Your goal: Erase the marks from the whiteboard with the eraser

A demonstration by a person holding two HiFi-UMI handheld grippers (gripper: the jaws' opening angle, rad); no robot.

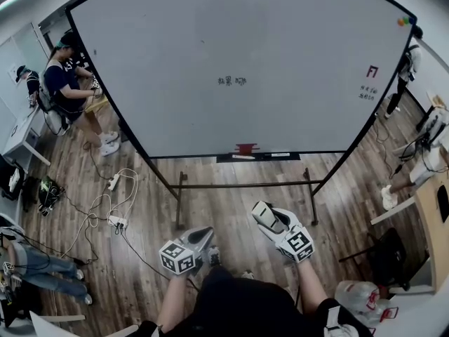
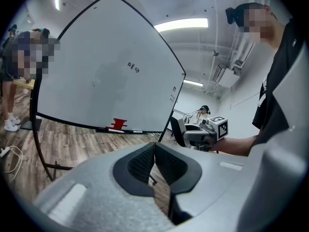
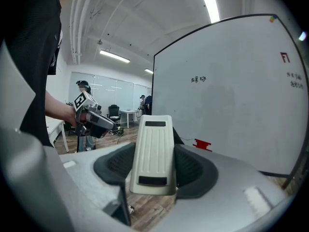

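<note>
A large whiteboard [image 1: 238, 62] stands ahead on a black frame. Small dark marks [image 1: 231, 81] sit near its middle, and red and black marks [image 1: 369, 81] at its right side. My right gripper [image 1: 265, 215] is shut on a cream-white eraser [image 3: 153, 153], held well short of the board, about level with the left gripper. My left gripper [image 1: 202, 239] is shut with nothing between its jaws. A red object [image 1: 246, 148] rests on the board's bottom ledge beside markers.
Power strips and cables [image 1: 105, 209] lie on the wooden floor at the left. A seated person [image 1: 70, 90] is beside the board's left edge; other people's legs [image 1: 42, 269] are at the left. A desk and chair [image 1: 414, 237] stand at the right.
</note>
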